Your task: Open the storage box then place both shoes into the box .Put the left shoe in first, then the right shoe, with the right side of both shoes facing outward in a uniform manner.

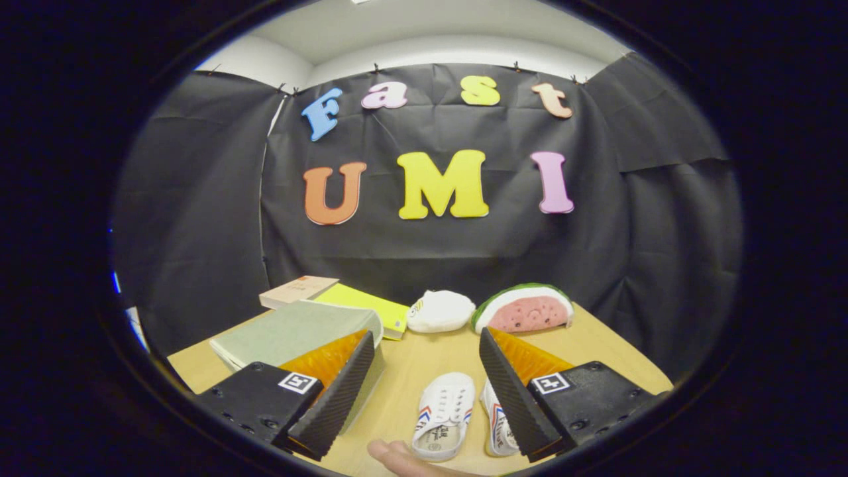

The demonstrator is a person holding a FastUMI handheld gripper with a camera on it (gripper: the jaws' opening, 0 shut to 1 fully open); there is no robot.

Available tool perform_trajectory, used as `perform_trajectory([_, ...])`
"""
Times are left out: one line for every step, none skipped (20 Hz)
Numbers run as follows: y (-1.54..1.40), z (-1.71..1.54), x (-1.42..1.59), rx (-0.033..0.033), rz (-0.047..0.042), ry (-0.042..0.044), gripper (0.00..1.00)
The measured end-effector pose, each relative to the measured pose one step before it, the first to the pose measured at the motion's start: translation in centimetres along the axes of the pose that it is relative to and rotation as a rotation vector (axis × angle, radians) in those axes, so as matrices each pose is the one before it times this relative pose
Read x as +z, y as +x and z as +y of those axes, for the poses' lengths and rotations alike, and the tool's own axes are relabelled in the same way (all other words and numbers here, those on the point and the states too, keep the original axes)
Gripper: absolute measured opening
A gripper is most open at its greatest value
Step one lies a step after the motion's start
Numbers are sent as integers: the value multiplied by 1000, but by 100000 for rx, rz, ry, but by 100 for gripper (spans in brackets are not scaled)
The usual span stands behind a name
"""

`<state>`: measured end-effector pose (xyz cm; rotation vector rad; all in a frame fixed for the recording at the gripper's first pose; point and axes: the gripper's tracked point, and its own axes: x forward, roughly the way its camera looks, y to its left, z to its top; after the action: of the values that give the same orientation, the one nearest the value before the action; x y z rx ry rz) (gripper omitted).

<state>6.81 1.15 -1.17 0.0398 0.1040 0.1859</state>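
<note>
Two small white shoes with red and blue stripes lie side by side on the wooden table [424, 358], toes pointing away from me. One shoe [442, 414] sits between my fingers; the other shoe [497, 424] is partly hidden behind the right finger. The grey-green storage box [298, 331] stands shut just beyond the left finger. My gripper [424, 391] hovers above the table, open, with nothing held. A fingertip of a person's hand [397, 457] shows beside the heel of the middle shoe.
Behind the box lie a tan book [298, 290] and a yellow-green book [364, 303]. A white plush toy [440, 311] and a watermelon-slice plush [525, 308] rest at the table's far edge, in front of the black cloth wall.
</note>
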Motion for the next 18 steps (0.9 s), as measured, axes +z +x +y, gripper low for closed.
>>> perform_trajectory([915,717,-314,4986,3255,2540,100])
perform_trajectory([806,434,-276,4338,3656,2478,100])
perform_trajectory([1130,391,-366,4445,4854,3257,100])
perform_trajectory([842,436,-157,4612,3787,2806,100])
perform_trajectory([1024,162,-312,3311,4128,2948,100])
perform_trajectory([612,-126,-530,2529,3376,2776,100])
perform_trajectory([1016,-25,-507,2560,3297,2672,100])
perform_trajectory([1133,94,-54,3678,2860,2038,100])
perform_trajectory([1145,131,20,3579,2831,1421,100])
perform_trajectory([936,-12,142,3414,1775,-355,100])
perform_trajectory([788,-25,338,2542,424,-512,100])
perform_trajectory([757,-146,211,2872,810,333,100])
perform_trajectory([700,210,4,4046,1109,1472,100])
perform_trajectory([588,85,97,5062,1610,3728,100])
perform_trajectory([477,434,129,7471,1950,4840,100])
perform_trajectory([193,-201,-50,5288,1860,6916,100])
perform_trajectory([474,-241,462,4828,1219,7000,100])
perform_trajectory([525,-234,42,4762,2699,5972,100])
